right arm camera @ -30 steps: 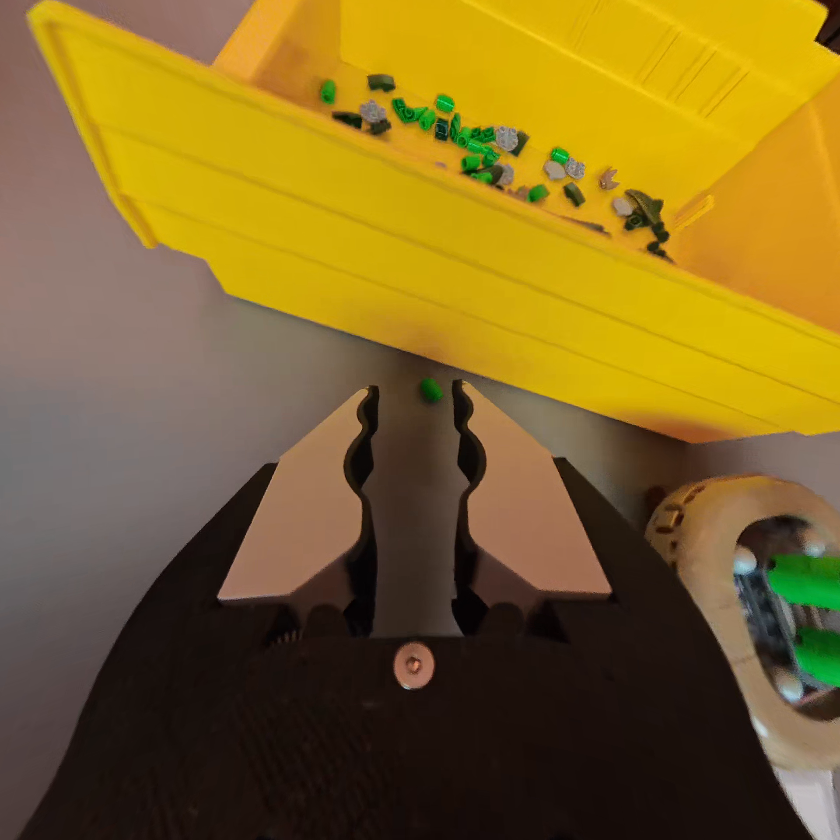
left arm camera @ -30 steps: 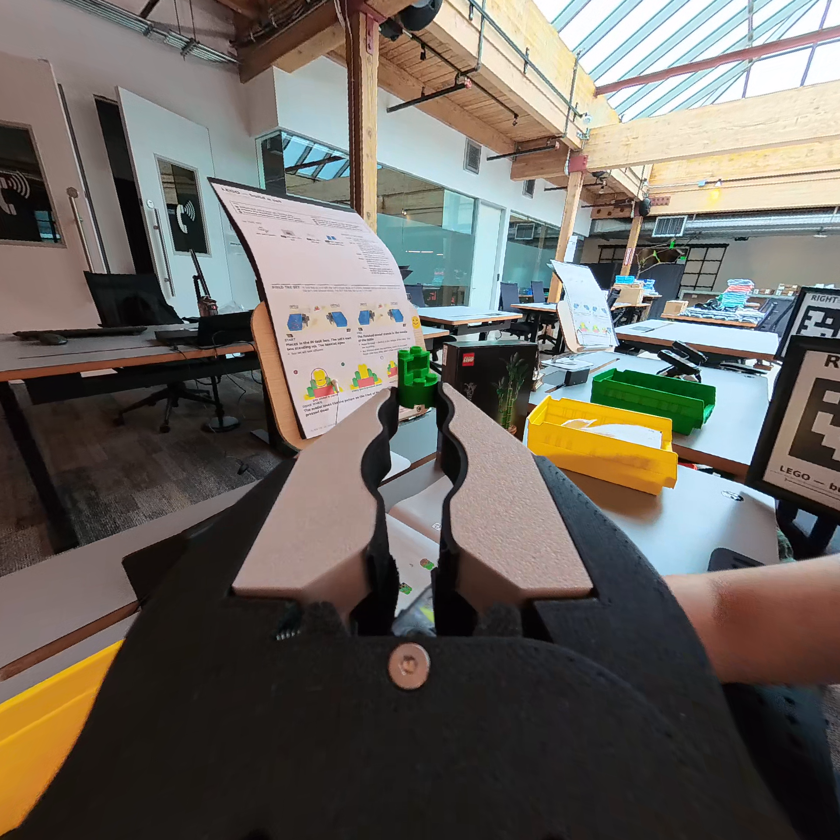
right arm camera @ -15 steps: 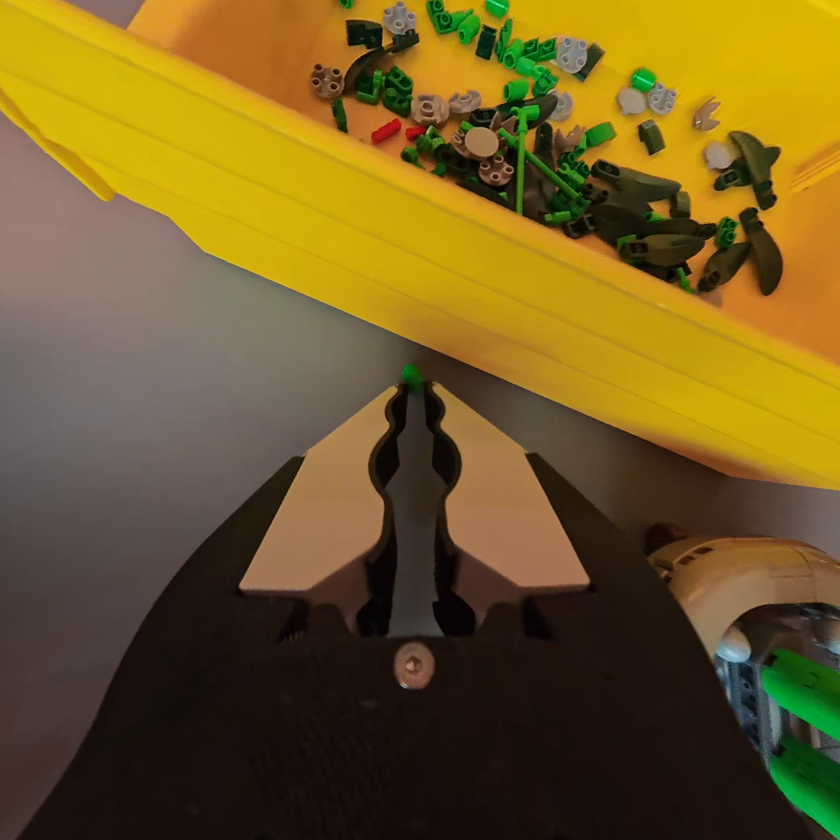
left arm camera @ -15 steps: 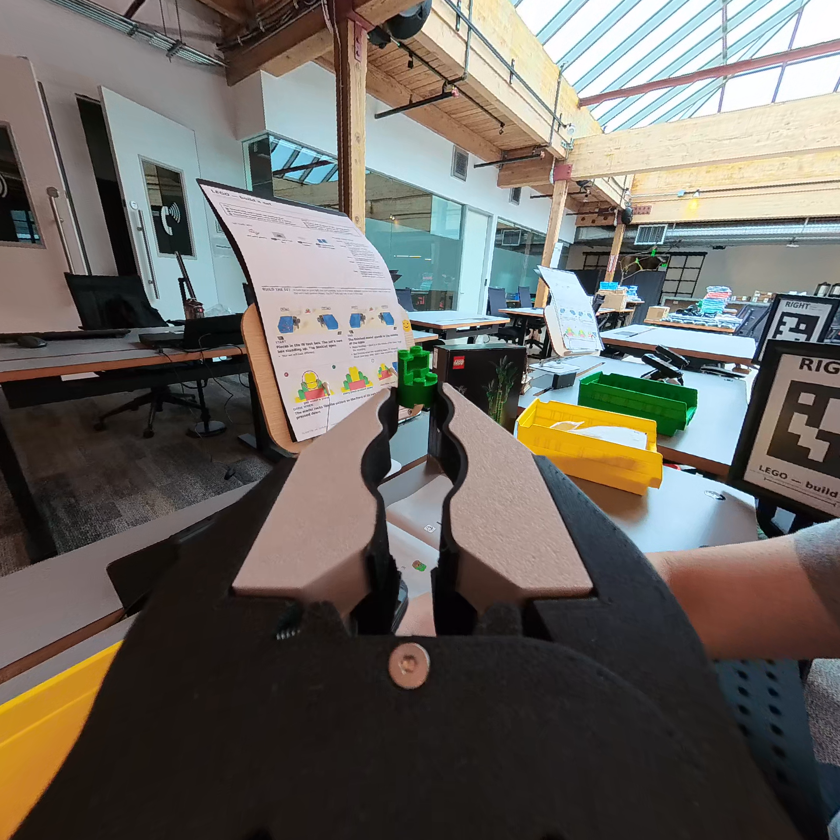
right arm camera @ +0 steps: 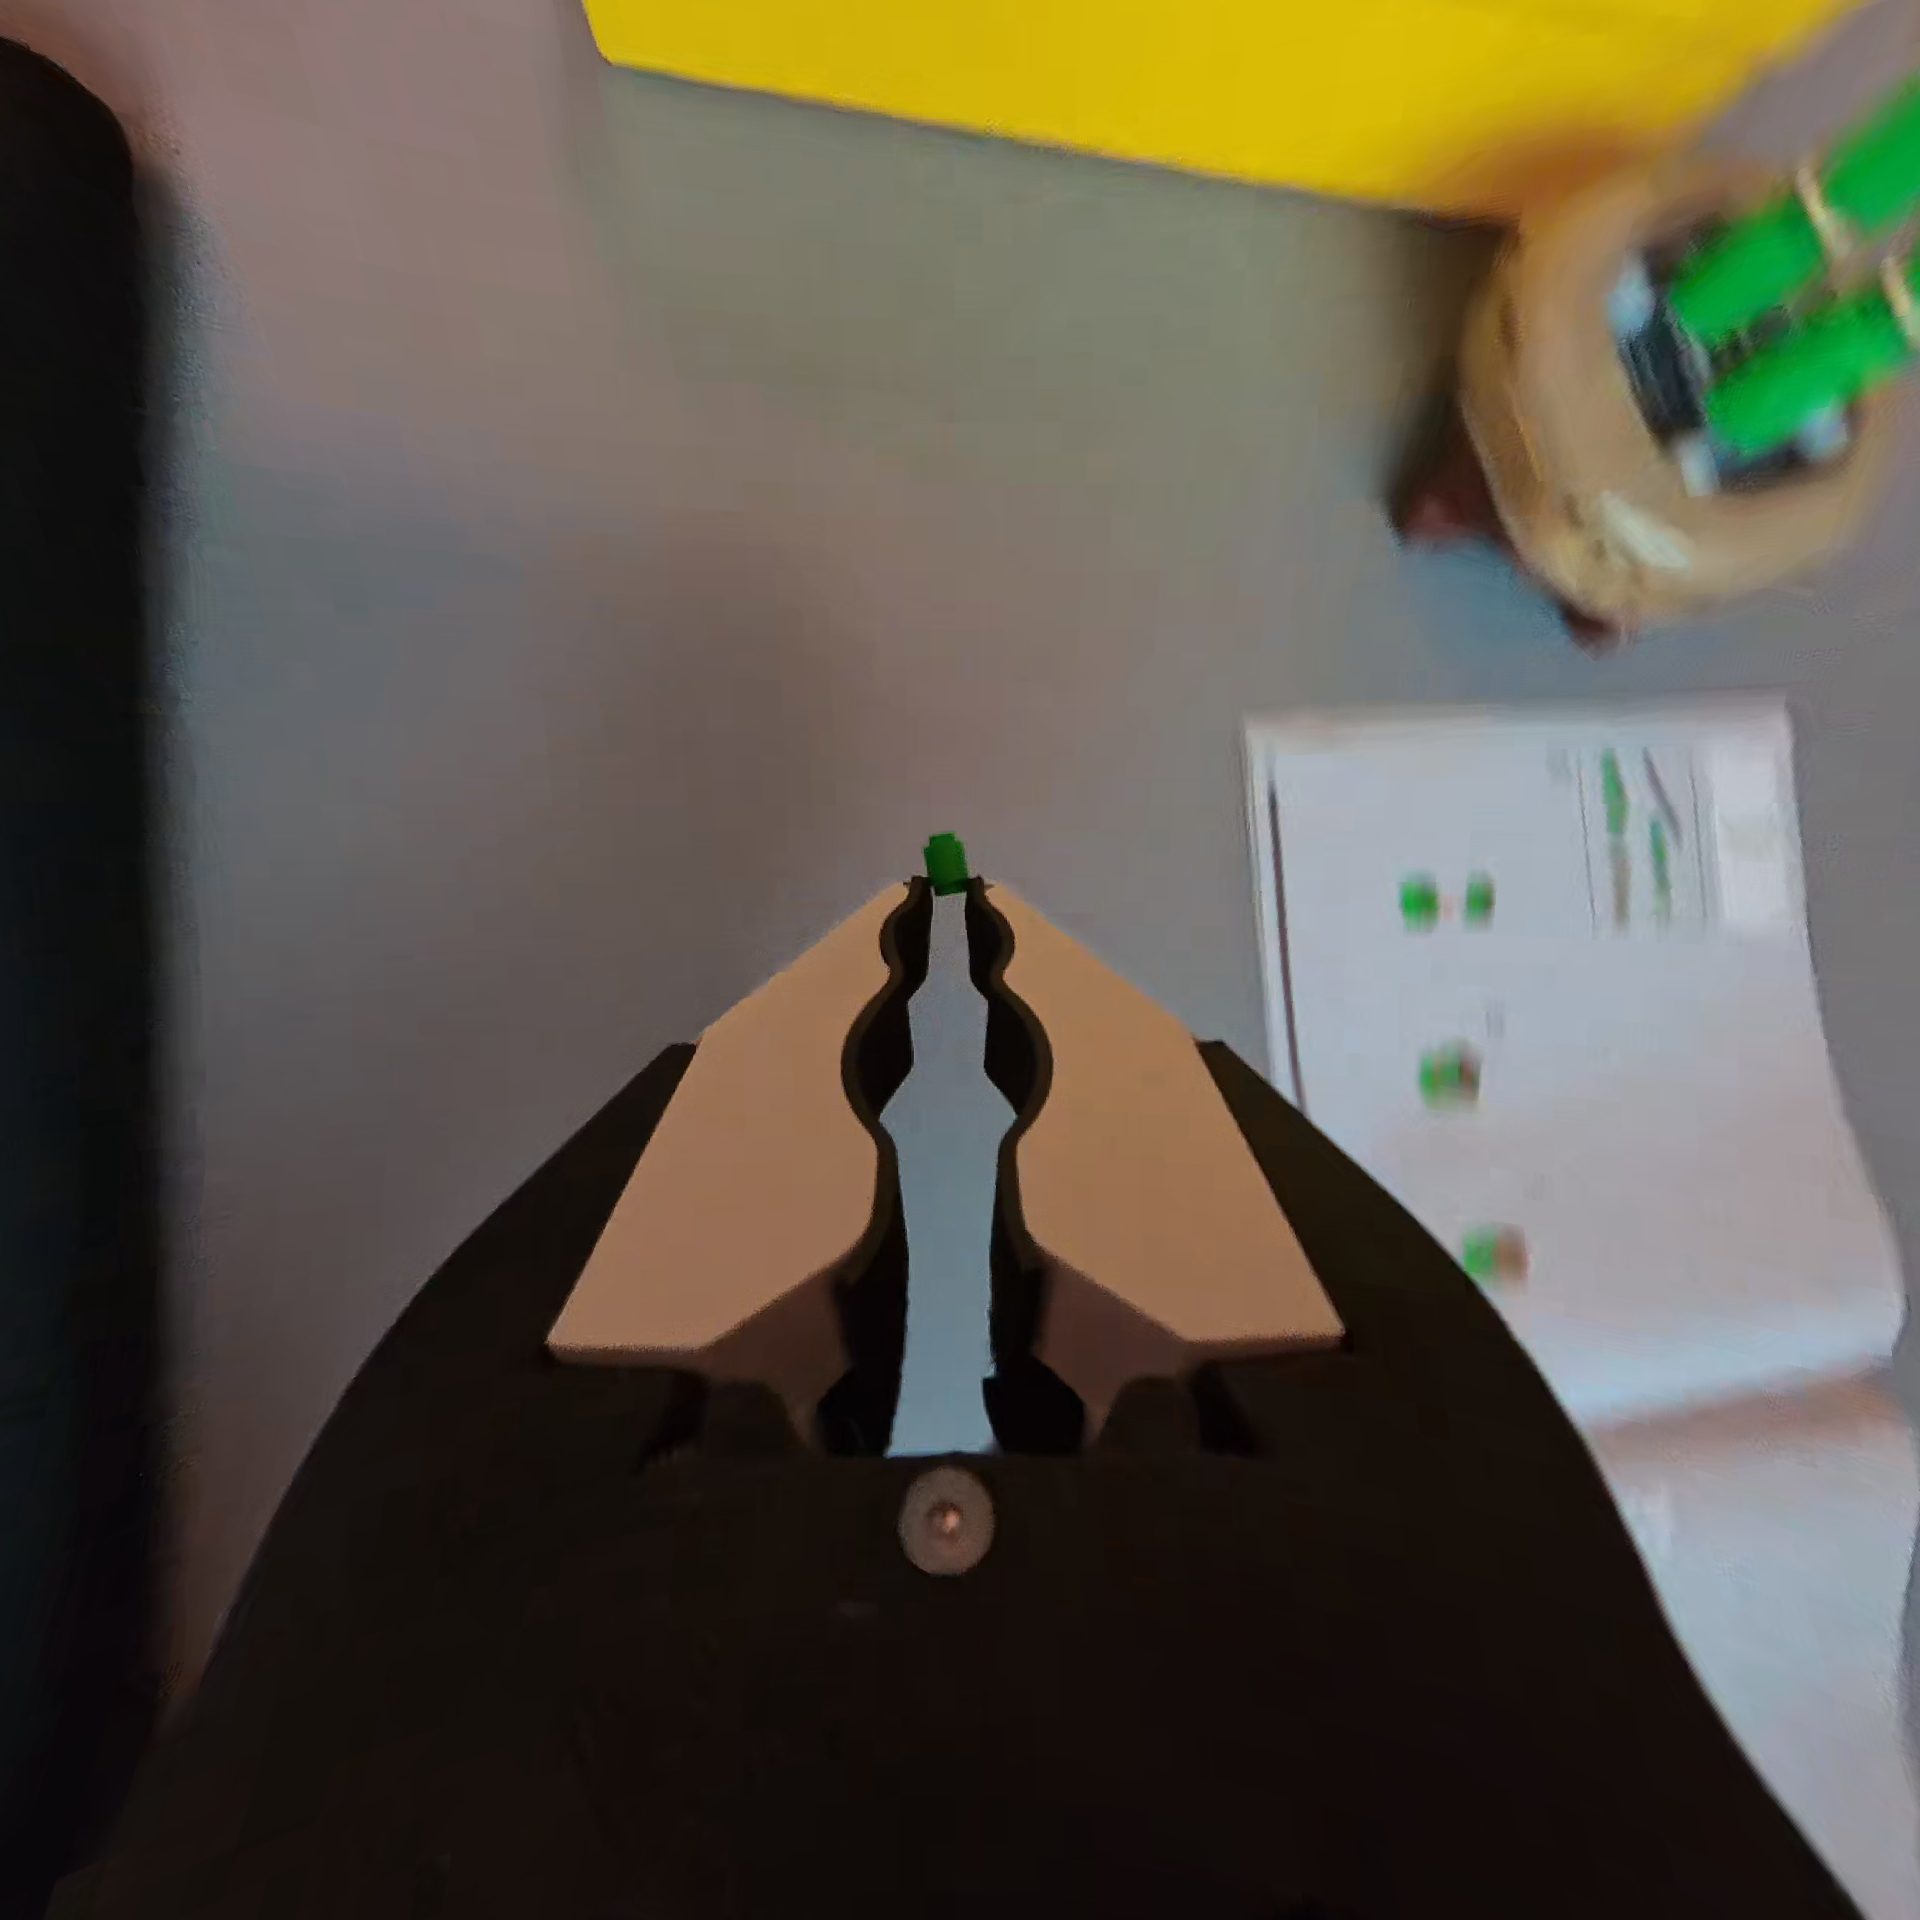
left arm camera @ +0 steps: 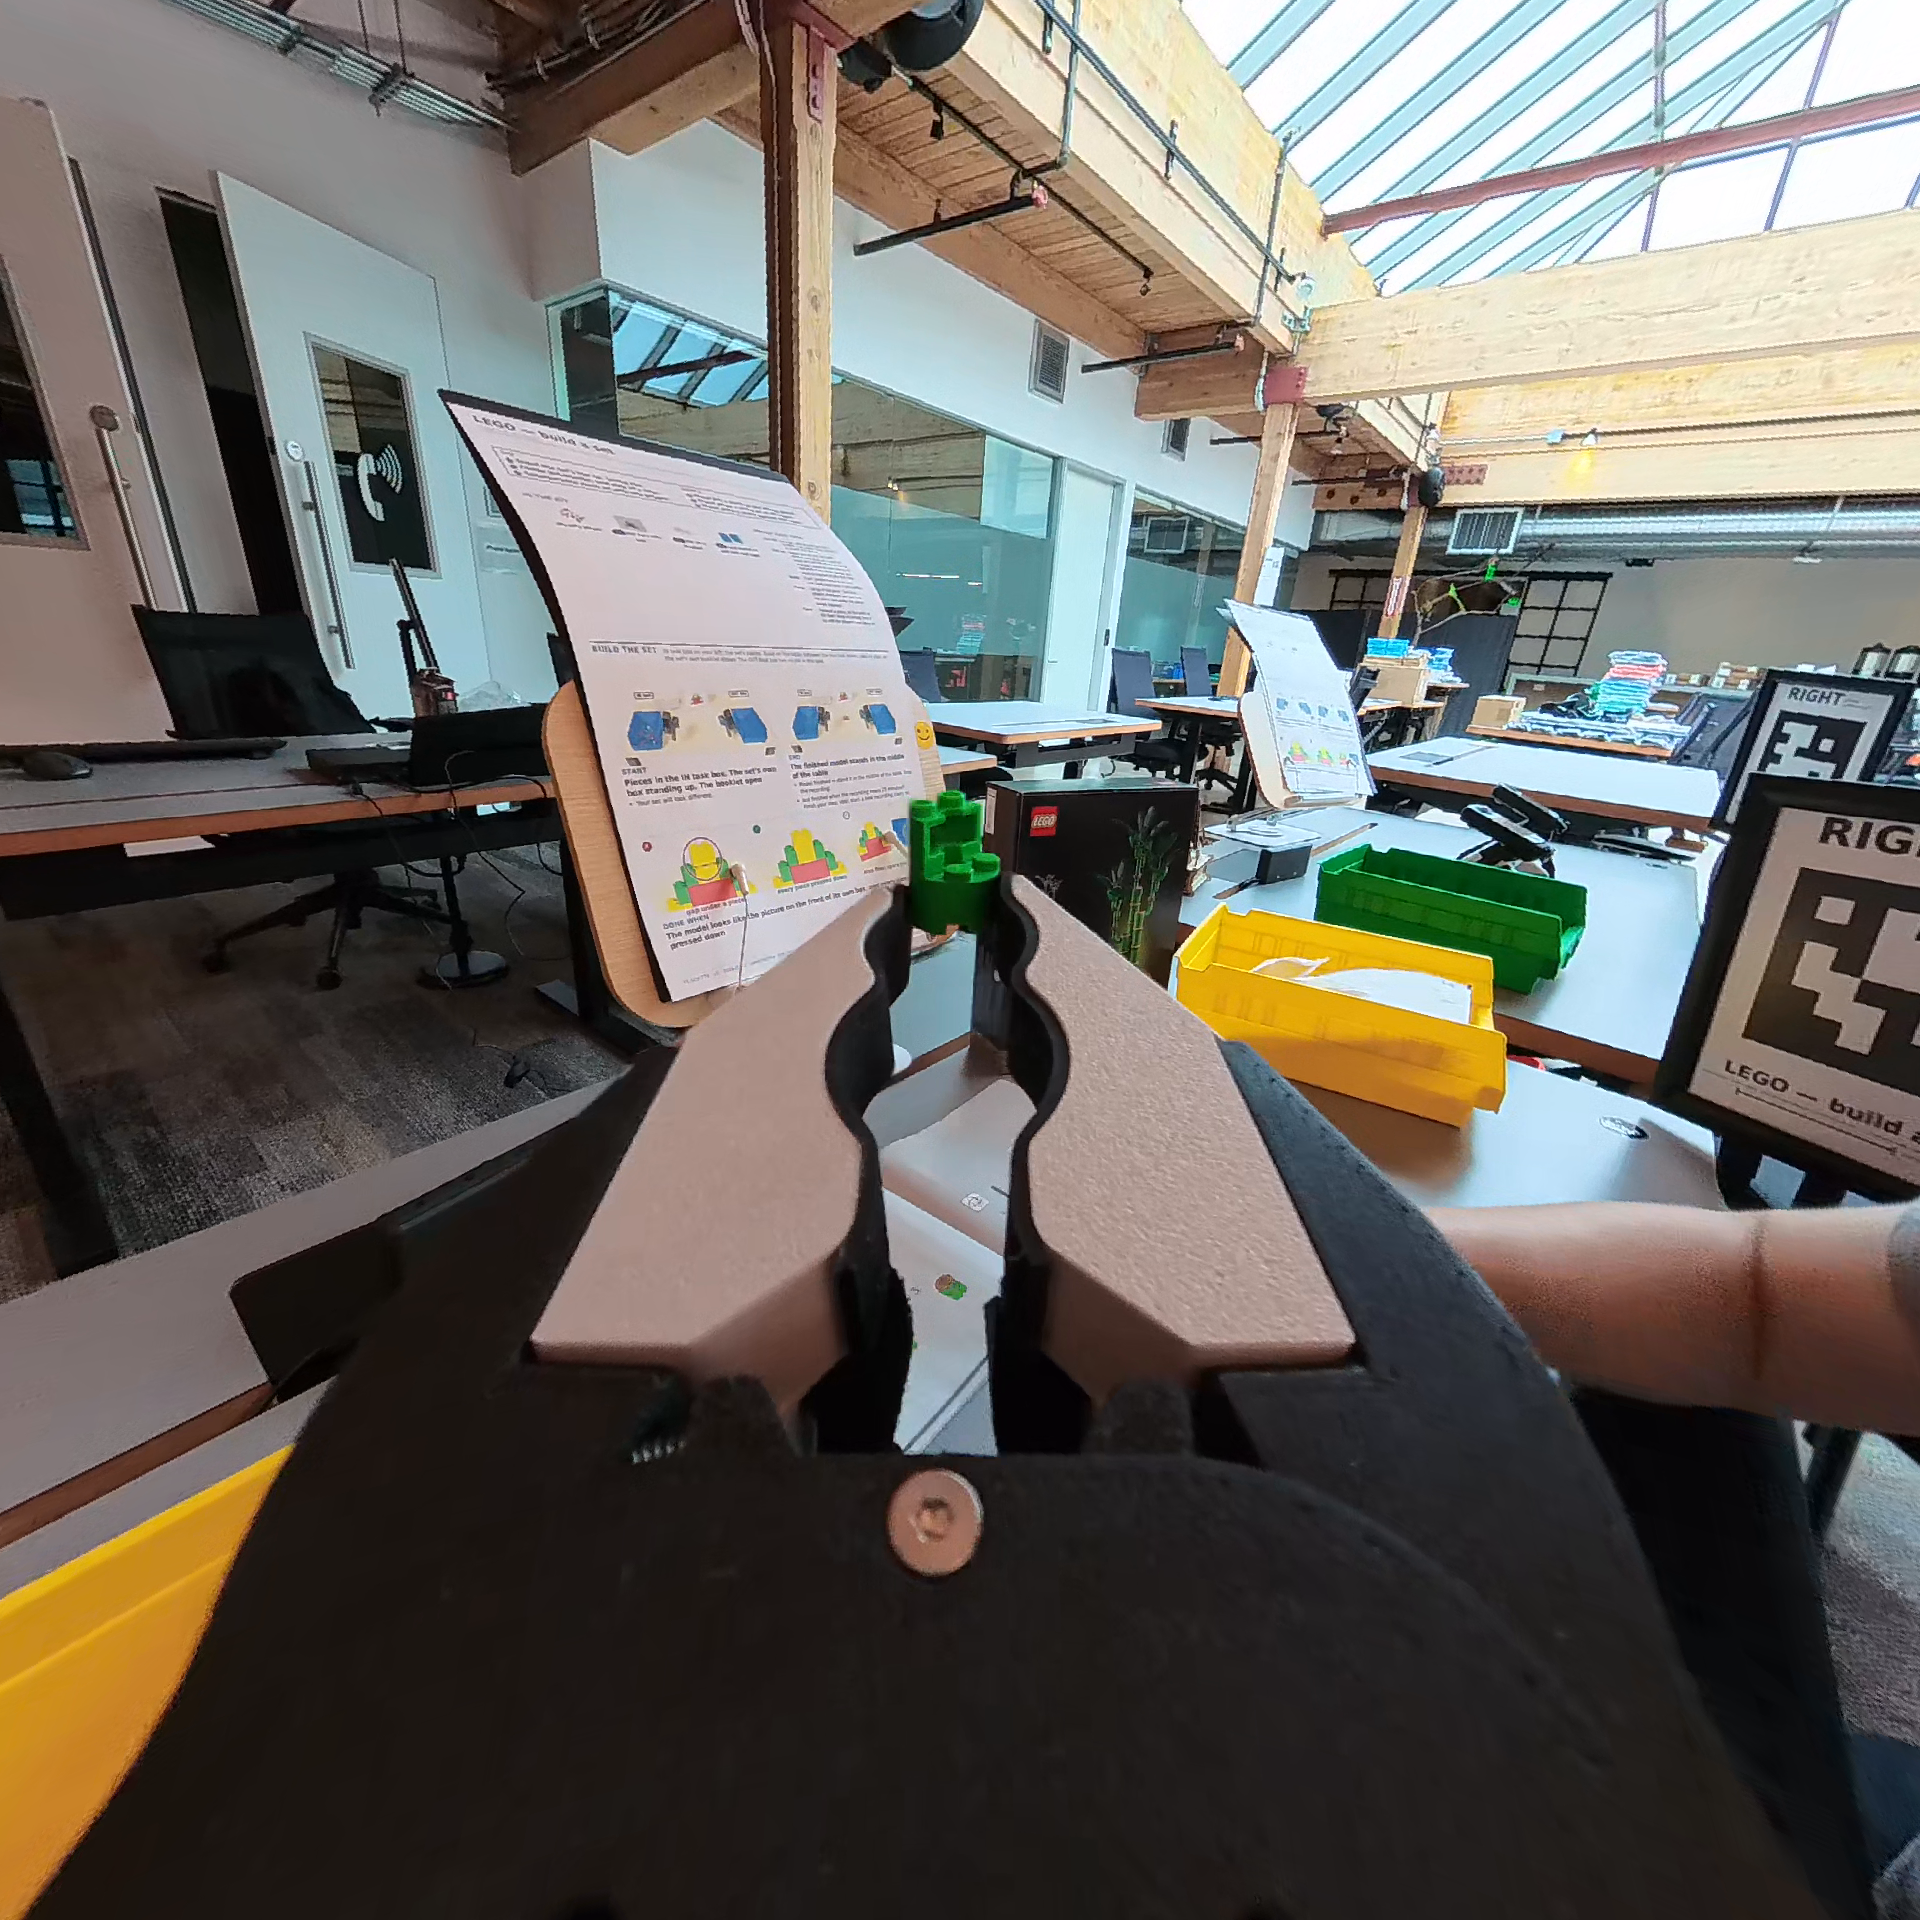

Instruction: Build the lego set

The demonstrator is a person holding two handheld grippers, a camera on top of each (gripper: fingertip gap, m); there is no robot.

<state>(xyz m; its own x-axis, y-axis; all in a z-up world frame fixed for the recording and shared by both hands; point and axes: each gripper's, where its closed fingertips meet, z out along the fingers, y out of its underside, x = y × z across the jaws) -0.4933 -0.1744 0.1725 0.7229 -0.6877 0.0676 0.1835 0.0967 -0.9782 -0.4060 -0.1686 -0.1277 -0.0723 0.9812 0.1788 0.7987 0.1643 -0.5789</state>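
Observation:
My left gripper [left arm camera: 951, 914] is shut on a green lego assembly [left arm camera: 948, 860] that stands up out of its tips, held above the grey table [left arm camera: 1475, 1153]. My right gripper [right arm camera: 945, 885] is shut on a small green lego piece [right arm camera: 943, 862] at its very tips, above the bare grey table [right arm camera: 644, 582]. The tan round lego pot [right arm camera: 1662, 416] with green stalks in it lies at the upper right of the right wrist view, blurred. The yellow parts bin [right arm camera: 1091, 83] shows only as an edge along the top.
A white instruction booklet [right arm camera: 1558, 1039] lies on the table to the right of my right gripper. In the left wrist view an instruction sheet on a wooden stand [left arm camera: 717, 727], a black lego box [left arm camera: 1101, 862], a yellow bin [left arm camera: 1340, 1008], a green bin [left arm camera: 1455, 914] and a person's forearm [left arm camera: 1662, 1309] show. To the tan round lego pot [right arm camera: 1662, 416]: right tips about 20 cm, left tips about 30 cm.
My right gripper closed on the small green piece on the table beside the yellow bin, then lifted it and swung away from the bin towards the booklet. My left gripper stayed nearly still.

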